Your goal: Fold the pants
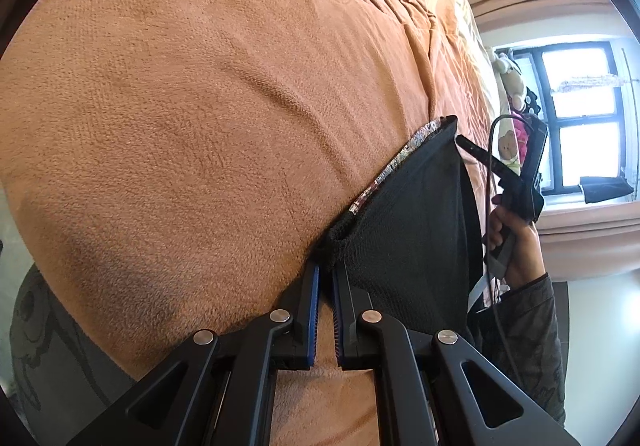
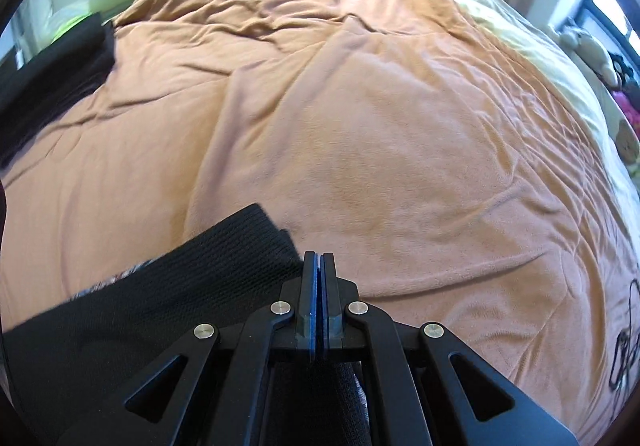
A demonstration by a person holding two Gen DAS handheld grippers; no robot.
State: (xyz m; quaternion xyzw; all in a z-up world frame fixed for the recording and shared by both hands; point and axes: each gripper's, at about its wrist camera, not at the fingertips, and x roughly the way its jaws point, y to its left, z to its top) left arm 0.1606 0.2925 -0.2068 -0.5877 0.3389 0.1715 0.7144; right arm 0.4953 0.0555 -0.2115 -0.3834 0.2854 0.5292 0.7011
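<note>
Left gripper [image 1: 326, 270]: jaws narrow, nipping rolled black edge of pants [image 1: 416, 222]; grip keeps one corner pinned for fold.

Right gripper [image 2: 319, 266]: jaws pressed together; black cloth passes under them, tips look bare, so whether cloth is pinched: cannot tell.

Pants [image 2: 168, 306] spread from 9 to 7 o'clock of right gripper, on orange blanket [image 2: 360, 126].

Left wrist view: person's hand [image 1: 516, 246] at 3 o'clock, gripping right tool's handle, tool angled down toward far pants corner.

Judgement: both corners being taken to lift and fold.

No legible text on anything.
</note>
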